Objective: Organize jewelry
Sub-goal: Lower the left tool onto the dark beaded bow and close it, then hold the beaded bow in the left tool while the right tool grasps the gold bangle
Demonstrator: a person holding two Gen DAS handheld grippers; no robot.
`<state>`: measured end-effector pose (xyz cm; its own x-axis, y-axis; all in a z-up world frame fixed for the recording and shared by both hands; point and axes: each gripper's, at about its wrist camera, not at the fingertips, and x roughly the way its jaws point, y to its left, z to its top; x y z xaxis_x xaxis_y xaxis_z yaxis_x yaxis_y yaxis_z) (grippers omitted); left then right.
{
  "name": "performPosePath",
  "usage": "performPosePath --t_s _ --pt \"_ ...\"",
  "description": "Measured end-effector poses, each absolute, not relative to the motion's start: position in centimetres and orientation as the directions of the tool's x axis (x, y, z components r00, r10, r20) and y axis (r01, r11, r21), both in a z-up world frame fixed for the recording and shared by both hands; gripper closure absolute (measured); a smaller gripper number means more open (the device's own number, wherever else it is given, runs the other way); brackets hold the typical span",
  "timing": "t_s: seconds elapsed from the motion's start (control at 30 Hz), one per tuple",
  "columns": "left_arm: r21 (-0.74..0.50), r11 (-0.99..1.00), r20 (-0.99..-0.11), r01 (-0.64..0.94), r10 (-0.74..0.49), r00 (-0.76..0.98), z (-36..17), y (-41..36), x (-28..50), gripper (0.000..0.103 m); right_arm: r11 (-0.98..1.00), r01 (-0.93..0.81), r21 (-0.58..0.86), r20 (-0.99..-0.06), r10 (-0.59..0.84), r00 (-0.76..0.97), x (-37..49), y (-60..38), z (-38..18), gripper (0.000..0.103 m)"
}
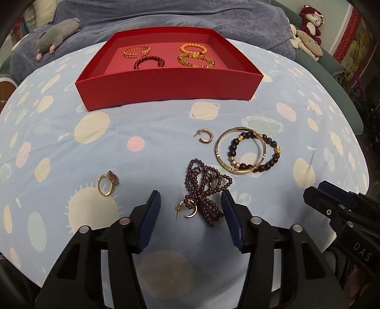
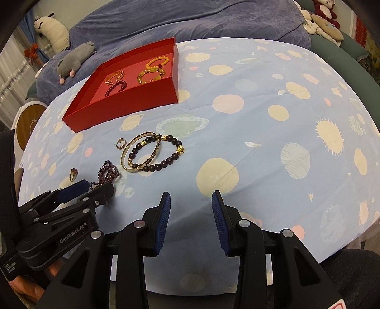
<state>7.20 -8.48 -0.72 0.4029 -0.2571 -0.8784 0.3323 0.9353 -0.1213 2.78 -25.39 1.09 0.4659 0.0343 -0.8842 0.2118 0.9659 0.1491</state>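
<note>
My left gripper (image 1: 190, 197) stands open just above the cloth. A bunched purple bead strand (image 1: 204, 187) and a gold hoop earring (image 1: 188, 210) lie between its fingers, and the pads touch neither. A second hoop earring (image 1: 205, 136), a gold bangle (image 1: 216, 152) overlapping a dark bead bracelet (image 1: 268, 164), and a gold ring (image 1: 105, 185) lie loose nearby. The red tray (image 1: 166, 88) farther back holds several bracelets. My right gripper (image 2: 191, 193) is open over bare cloth, with nothing between its fingers. In the right wrist view the left gripper (image 2: 97, 186) partly hides the bead strand (image 2: 108, 172).
A blue cloth with planet prints (image 2: 261, 142) covers the round table. Behind it lies a purple blanket (image 1: 166, 16) with a grey plush toy (image 1: 57, 32). More plush toys (image 1: 308, 26) sit at the back right. The table edge curves down at the right.
</note>
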Motion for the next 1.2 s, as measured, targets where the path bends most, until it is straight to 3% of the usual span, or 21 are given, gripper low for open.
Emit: performPosePath --t_s 0.07,0.2,0.63,1.0,1.13,1.2 --pt "-0.136 0.932 -0.878 0.337 -0.271 0.395 -0.7 -8.1 7.5 0.075 0.967 0.207 0.148 -0.885 0.036 0.464 2.9 -25.3 1.0 0.067" --pt "-0.186 0.928 -0.873 0.324 -0.307 0.380 -0.5 -6.7 8.0 0.093 0.969 0.198 0.151 -0.886 0.044 0.461 3.3 -24.9 0.9 0.067" --pt "-0.223 0.935 -0.837 0.277 -0.329 0.438 2.0 -3.2 8.5 0.096 0.974 0.143 0.176 -0.878 0.089 0.471 6.0 -22.6 1.5 0.067" --pt "-0.221 0.949 -0.856 0.225 -0.299 0.421 0.6 -1.5 9.8 0.096 0.981 0.089 0.171 -0.883 0.113 0.456 9.8 -19.9 0.5 0.067" --pt "-0.227 0.949 -0.859 0.218 -0.301 0.413 0.2 -1.3 10.0 0.096 0.990 0.068 0.125 -0.886 0.081 0.457 10.7 -18.8 0.0 0.055" --pt "-0.232 0.949 -0.860 0.215 -0.303 0.410 0.0 -1.2 10.0 0.096 0.992 0.060 0.113 -0.890 0.074 0.451 11.0 -18.5 -0.4 0.054"
